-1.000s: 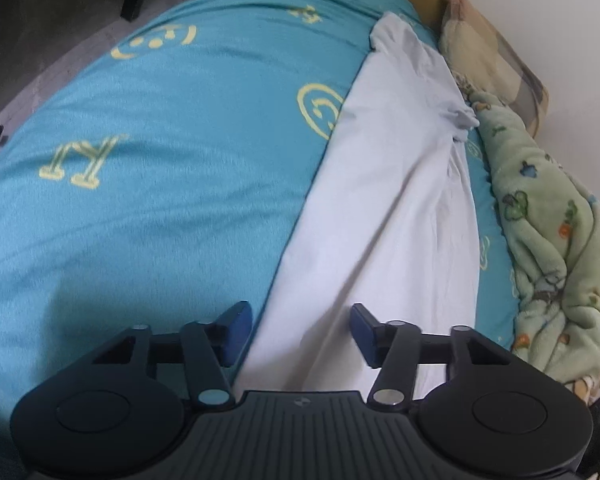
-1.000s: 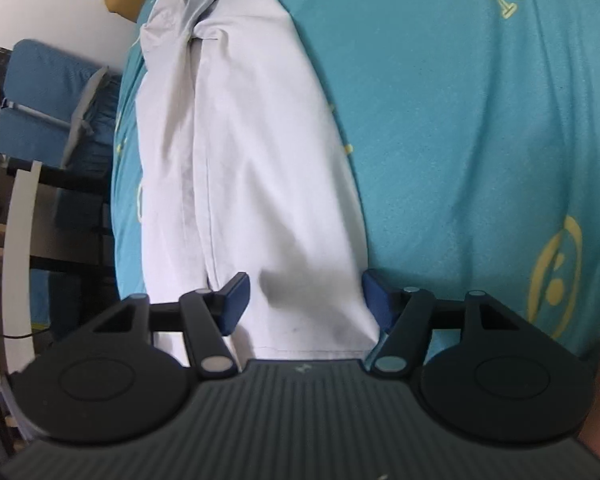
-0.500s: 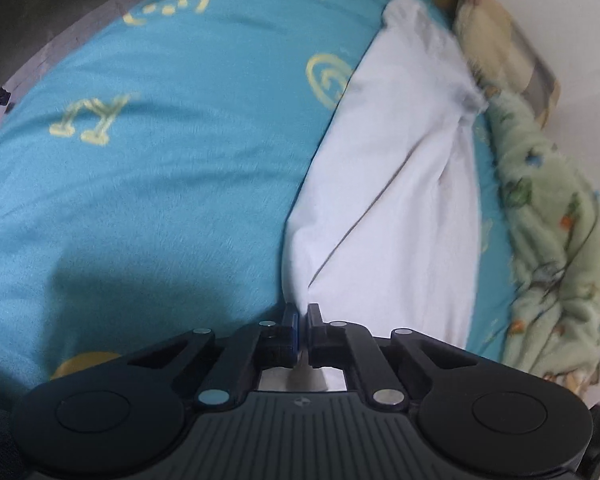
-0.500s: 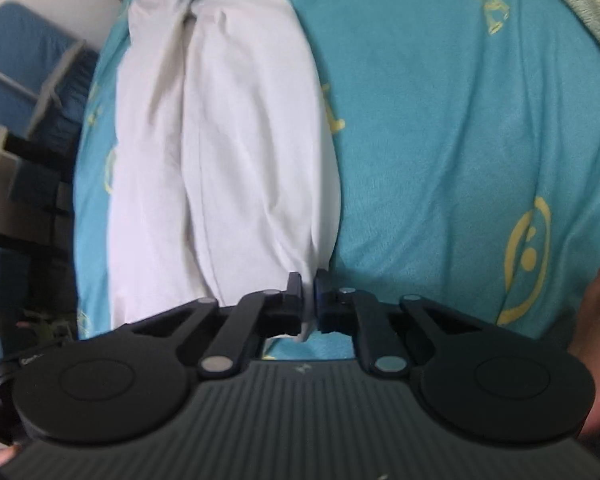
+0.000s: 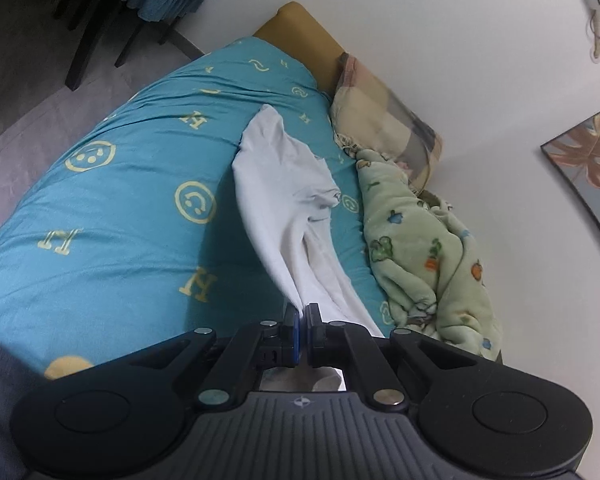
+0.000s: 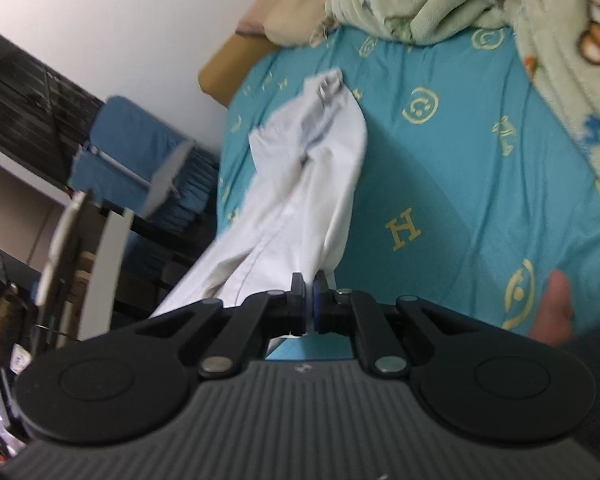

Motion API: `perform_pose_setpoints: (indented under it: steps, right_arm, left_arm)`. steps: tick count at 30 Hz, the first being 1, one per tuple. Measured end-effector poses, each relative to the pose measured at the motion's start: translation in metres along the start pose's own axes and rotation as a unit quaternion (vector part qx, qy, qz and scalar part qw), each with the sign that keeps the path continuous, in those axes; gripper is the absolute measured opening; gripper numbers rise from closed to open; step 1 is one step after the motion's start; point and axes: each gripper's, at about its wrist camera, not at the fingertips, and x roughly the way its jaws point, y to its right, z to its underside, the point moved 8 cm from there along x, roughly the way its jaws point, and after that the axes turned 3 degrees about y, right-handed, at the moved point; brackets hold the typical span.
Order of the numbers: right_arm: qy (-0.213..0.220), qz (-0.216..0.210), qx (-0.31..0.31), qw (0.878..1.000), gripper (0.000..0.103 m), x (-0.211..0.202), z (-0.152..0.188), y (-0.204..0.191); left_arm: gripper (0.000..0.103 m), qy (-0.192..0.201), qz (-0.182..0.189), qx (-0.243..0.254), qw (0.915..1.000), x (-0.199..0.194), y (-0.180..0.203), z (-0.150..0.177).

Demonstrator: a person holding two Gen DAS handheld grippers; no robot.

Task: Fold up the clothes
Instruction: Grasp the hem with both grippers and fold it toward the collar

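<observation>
Teal bedsheet spreads ahead of us; our left gripper and right gripper each pinch the white garment, raised above it.

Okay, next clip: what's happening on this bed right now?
A person is folding a white garment with a handheld gripper in each hand. The left gripper and the right gripper are each shut on the garment's near end, one at each side, and that end is raised off the teal bedsheet. The far end lies on the sheet. A green patterned blanket is bunched along the wall side, below a pillow.
</observation>
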Motion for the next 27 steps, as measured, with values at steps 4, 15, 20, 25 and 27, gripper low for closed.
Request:
perform_pose_setpoints:
  steps: [4,15,20,25,27]
  right_arm:
    - [0.015,0.007,-0.005,1.0,0.005,-0.027,0.012,0.012]
    - [0.032,0.012,0.013,0.999,0.005,0.015,-0.035,0.029]
    - [0.05,0.011,0.007,0.999,0.005,0.08,-0.084,0.029]
    - [0.066,0.027,-0.031,0.997,0.005,0.158,-0.132,0.03]
    - [0.078,0.031,-0.057,0.995,0.005,0.19,-0.15,0.029]
  left_arm:
    - [0.003,0.005,-0.001,0.004,1.0,-0.027,0.003,0.023]
    - [0.003,0.014,-0.035,0.006,0.9993,0.02,-0.007,-0.022]
    - [0.003,0.036,-0.059,0.037,0.9969,0.095,0.001,-0.078]
    - [0.003,0.061,-0.092,0.098,0.9891,0.178,0.008,-0.128]
    - [0.003,0.072,-0.104,0.133,0.983,0.214,0.008,-0.144]
